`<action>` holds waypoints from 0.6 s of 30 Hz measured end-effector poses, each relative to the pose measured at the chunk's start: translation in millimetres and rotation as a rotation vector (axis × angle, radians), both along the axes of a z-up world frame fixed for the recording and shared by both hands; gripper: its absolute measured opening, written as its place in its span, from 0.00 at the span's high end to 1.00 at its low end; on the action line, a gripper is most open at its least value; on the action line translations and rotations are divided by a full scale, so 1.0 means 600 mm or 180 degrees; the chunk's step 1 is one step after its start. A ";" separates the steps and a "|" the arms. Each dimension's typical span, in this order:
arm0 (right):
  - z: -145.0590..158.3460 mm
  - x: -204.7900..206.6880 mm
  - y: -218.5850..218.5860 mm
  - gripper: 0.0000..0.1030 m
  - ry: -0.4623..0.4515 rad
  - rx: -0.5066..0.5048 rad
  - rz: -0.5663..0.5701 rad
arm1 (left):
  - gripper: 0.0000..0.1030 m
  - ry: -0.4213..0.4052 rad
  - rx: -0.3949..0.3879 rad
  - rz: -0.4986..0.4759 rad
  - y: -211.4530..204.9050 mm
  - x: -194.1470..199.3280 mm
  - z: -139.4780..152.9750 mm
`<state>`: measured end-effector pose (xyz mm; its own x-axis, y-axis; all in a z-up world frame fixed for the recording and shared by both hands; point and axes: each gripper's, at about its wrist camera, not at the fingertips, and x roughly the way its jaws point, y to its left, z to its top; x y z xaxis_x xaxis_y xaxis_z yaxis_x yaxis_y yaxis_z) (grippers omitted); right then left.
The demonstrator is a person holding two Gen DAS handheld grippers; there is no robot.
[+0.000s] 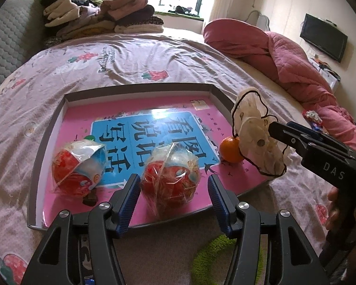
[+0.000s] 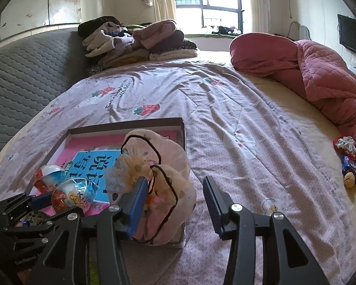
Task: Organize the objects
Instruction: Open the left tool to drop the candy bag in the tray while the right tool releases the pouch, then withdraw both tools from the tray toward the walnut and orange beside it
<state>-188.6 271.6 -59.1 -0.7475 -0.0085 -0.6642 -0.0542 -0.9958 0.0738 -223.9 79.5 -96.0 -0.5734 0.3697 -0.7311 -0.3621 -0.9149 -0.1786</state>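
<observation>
The landmark here is the shallow cardboard box lid (image 1: 59,123), lying on the floral bedsheet (image 1: 130,64) with a pink children's book (image 1: 154,128) flat in its bottom. Inside the lid, near its front wall, sit two red balls in crinkled plastic wrap: one at the front left (image 1: 79,166) and one at the front middle (image 1: 170,175), with a small orange (image 1: 230,149) toward the lid's right wall. The left gripper (image 1: 174,201) hangs just over the lid's front edge with its jaws released, the blue pads standing apart on either side of the middle ball and not pressing it. The right gripper (image 2: 175,204) is at the lid's right wall, also spread; a cream fabric scrunchie-like pouch with black trim (image 2: 159,182) drapes against its left pad and sags over that wall, while the other pad stands clear of it, so nothing is clamped (whether the fabric is snagged on the pad cannot be told). The step in hand looks like depositing items into the lid: the ball is placed, the fabric piece is only half in. The next move probably calls for lifting both grippers straight out without dragging the cloth back over the wall, then reaching for the leftovers well to the right of the lid, by the pink quilt (image 2: 320,71): a red-and-white scrunchie (image 2: 346,143) and a small blue packet (image 2: 350,163).
</observation>
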 end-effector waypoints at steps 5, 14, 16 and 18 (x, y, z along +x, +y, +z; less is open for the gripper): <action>0.007 0.003 0.002 0.53 0.0050 -0.0016 0.0002 | 0.41 0.0026 0.0017 0.0026 -0.005 0.002 0.006; 0.016 0.007 -0.009 0.53 0.0130 0.0028 0.0080 | 0.41 0.0067 0.0049 0.0042 -0.011 0.007 0.018; 0.018 0.009 -0.012 0.53 0.0154 0.0045 0.0109 | 0.40 0.0086 0.0041 0.0047 -0.012 0.008 0.021; 0.020 0.010 -0.015 0.53 0.0171 0.0067 0.0123 | 0.38 0.0100 0.0029 0.0044 -0.011 0.010 0.023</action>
<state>-182.8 262.4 -46.9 -0.7813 -0.0246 -0.6236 -0.0121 -0.9984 0.0544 -217.9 72.6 -82.4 -0.6011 0.3681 -0.7093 -0.3550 -0.9182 -0.1757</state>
